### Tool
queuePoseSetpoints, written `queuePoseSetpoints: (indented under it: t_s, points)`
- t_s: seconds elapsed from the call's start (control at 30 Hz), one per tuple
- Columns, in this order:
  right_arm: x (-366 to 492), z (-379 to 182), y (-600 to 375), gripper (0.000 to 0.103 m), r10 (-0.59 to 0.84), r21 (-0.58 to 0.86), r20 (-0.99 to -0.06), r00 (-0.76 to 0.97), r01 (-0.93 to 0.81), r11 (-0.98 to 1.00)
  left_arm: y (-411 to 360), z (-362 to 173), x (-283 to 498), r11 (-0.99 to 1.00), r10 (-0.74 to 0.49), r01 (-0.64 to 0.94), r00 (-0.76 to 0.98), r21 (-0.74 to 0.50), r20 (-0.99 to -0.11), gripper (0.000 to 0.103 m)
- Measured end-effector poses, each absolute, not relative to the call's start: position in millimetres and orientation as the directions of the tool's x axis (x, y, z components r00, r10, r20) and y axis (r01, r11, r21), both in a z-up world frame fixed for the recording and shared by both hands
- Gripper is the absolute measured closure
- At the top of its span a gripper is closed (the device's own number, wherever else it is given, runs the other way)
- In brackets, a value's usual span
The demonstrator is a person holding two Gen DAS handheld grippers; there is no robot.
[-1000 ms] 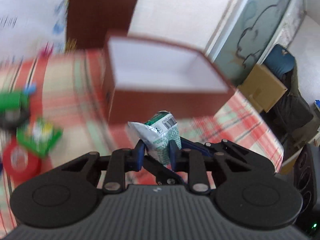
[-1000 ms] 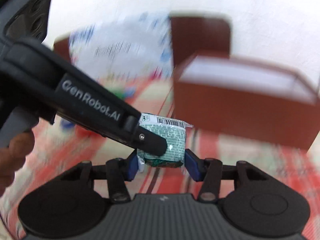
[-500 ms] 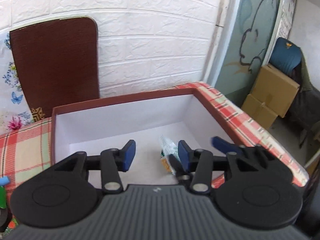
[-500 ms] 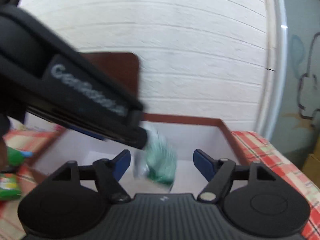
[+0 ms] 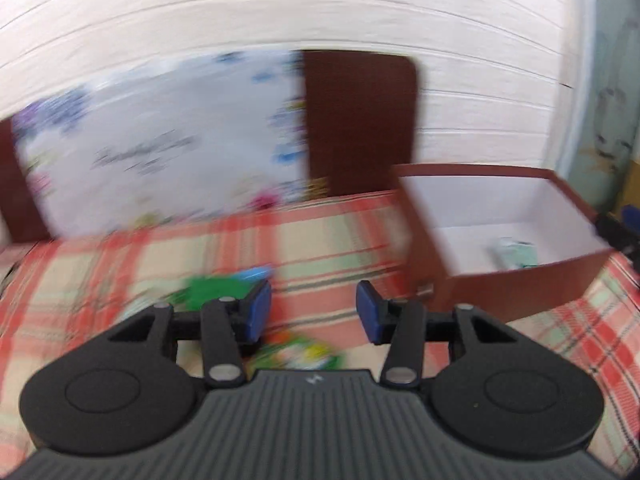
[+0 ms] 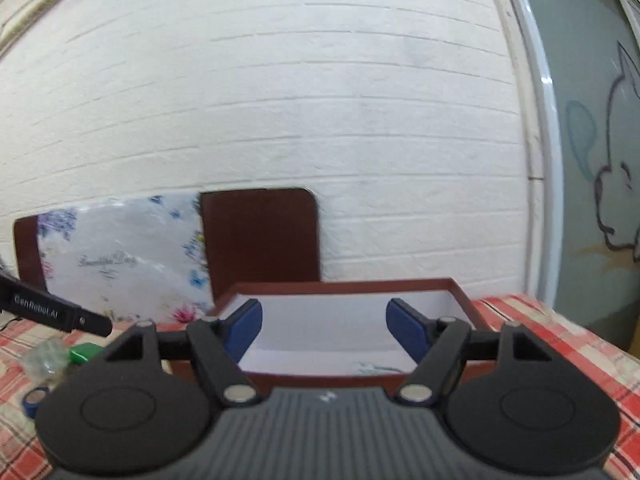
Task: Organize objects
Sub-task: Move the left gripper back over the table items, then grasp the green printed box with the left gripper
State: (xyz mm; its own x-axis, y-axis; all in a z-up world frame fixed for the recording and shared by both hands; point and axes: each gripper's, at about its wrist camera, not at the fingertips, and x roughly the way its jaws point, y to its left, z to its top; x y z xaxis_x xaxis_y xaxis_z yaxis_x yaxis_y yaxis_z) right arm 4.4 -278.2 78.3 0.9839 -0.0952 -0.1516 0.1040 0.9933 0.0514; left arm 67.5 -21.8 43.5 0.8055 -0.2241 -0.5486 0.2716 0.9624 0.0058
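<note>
A brown box with a white inside (image 5: 516,288) stands on the plaid tablecloth at the right; a pale green packet (image 5: 515,251) lies in it. My left gripper (image 5: 314,314) is open and empty, left of the box, above blurred green items (image 5: 212,289) and a green-yellow packet (image 5: 304,354). My right gripper (image 6: 324,330) is open and empty, just above the box's near wall (image 6: 320,380); a bit of the packet (image 6: 376,368) shows inside. A finger of the left gripper (image 6: 56,314) reaches in at the left.
A dark brown board (image 5: 360,120) and a floral white sheet (image 5: 160,148) lean on the white brick wall. In the right wrist view a green item (image 6: 84,352), a crumpled clear wrapper (image 6: 44,358) and a blue tape roll (image 6: 34,396) lie on the cloth at left.
Both grippers held green packets, opened over the box and let them go. The left gripper has swung left, away from the box; the right has pulled back and tilted up.
</note>
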Motion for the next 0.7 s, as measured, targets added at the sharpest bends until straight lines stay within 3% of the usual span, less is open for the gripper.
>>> queuePoseSetpoints:
  t_s: [0.1,0.3,0.37,0.47,0.63,0.67,0.7]
  points:
    - [7.9,91.7,-243.3,0.031,0.045,0.054,-0.16,0.986,-0.037,0.998,39.7,37.1,58.4,0.989,-0.132,0.149,0.805,-0.019,-0.579,0.054]
    - [55.6,42.6,-157.7,0.036,0.291,0.046,-0.44,0.849,-0.303,0.952,104.6,9.5,48.3,0.985,-0.154,0.068,0.747,-0.156,-0.647,0.054]
    - [73.7,23.9,-143.1,0.032,0.348,0.126,-0.503,0.791,-0.331,0.935,112.3,4.4,42.7,0.979,-0.181,0.072,0.739,-0.192,-0.649,0.054]
    - [101.3,3.9,-130.0,0.013,0.358,0.158,-0.544,0.759,-0.326,0.932,120.7,-0.4,35.8,0.967,-0.224,0.088,0.735,-0.237,-0.64,0.054]
    - [152.8,-22.9,-123.7,0.011,0.409,0.252,-0.641,0.65,-0.325,0.912,122.9,-5.2,39.8,0.954,-0.278,0.133,0.731,-0.27,-0.623,0.054]
    - [153.8,-25.6,-126.1,0.019,0.424,0.264,-0.629,0.652,-0.334,0.905,122.1,-6.8,40.5,0.951,-0.285,0.138,0.73,-0.275,-0.621,0.054]
    - [152.3,-23.6,-127.7,0.038,0.451,0.28,-0.62,0.642,-0.355,0.892,120.7,-8.4,41.0,0.949,-0.293,0.143,0.727,-0.28,-0.621,0.054]
